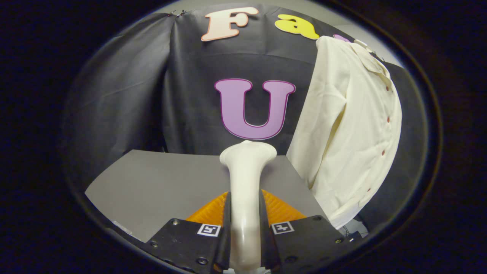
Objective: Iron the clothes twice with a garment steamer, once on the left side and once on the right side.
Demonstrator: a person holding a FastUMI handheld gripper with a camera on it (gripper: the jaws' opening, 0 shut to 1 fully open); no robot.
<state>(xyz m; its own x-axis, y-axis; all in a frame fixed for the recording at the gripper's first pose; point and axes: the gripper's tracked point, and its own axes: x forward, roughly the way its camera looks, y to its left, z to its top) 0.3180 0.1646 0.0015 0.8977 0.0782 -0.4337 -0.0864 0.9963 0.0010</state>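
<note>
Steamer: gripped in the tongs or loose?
Gripped: the tongs are shut on the steamer, both fingers pressing its handle.

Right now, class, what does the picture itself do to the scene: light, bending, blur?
Gripper view: fisheye bends the table edge and the shirt; light falls evenly on the shirt, the wall cloth stays dim; the steamer, clamped in the gripper, blurs slightly nearest the lens.

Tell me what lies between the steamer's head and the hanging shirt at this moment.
Nothing stands between them in the gripper view: the steamer, clamped between the gripper fingers, has bare grey table and black cloth wall between its head and the cream shirt.
</note>
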